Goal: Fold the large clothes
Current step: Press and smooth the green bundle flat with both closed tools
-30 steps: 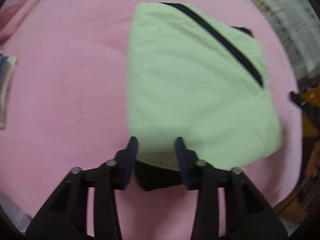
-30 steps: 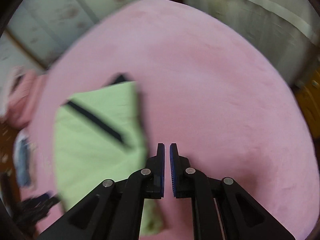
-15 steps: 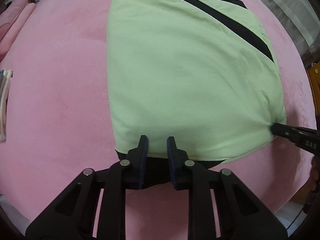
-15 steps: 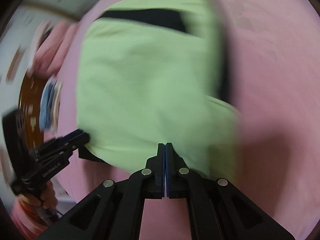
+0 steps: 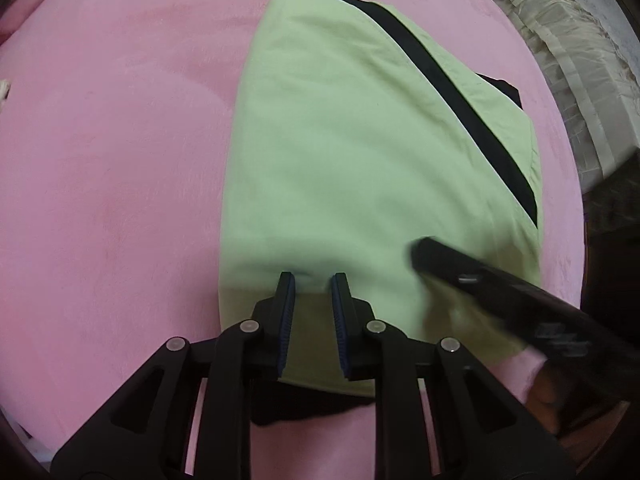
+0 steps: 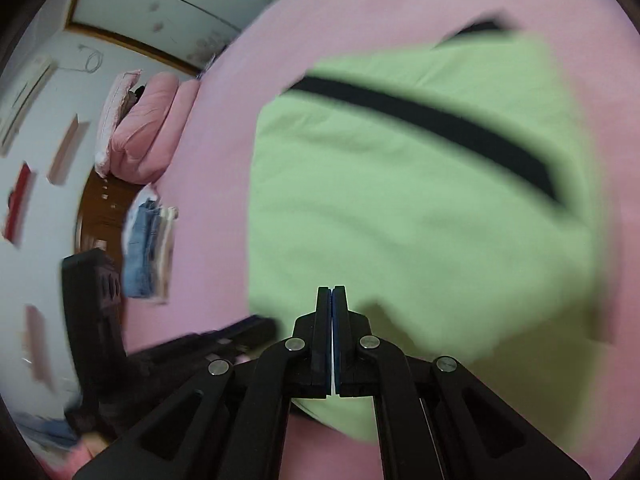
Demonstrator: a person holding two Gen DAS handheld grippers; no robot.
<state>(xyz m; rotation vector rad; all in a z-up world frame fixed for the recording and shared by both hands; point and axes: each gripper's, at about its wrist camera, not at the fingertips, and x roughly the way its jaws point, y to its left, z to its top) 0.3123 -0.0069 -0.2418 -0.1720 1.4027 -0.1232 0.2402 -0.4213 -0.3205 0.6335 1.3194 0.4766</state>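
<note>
My left gripper (image 5: 313, 286): jaws spread over folded green garment (image 5: 360, 168) | my right gripper (image 6: 332, 300): jaws pressed together, above it | pink bed (image 5: 120, 160)

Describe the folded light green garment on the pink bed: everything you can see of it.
The light green folded garment lies flat as a rough rectangle on the pink fleece bed cover. It looks like soft cotton, mildly creased. A black diagonal stripe crosses its top layer, and black fabric peeks out at its near edge and far corner. The left gripper is open over its near edge; the right gripper, shut, hovers above it.
</note>
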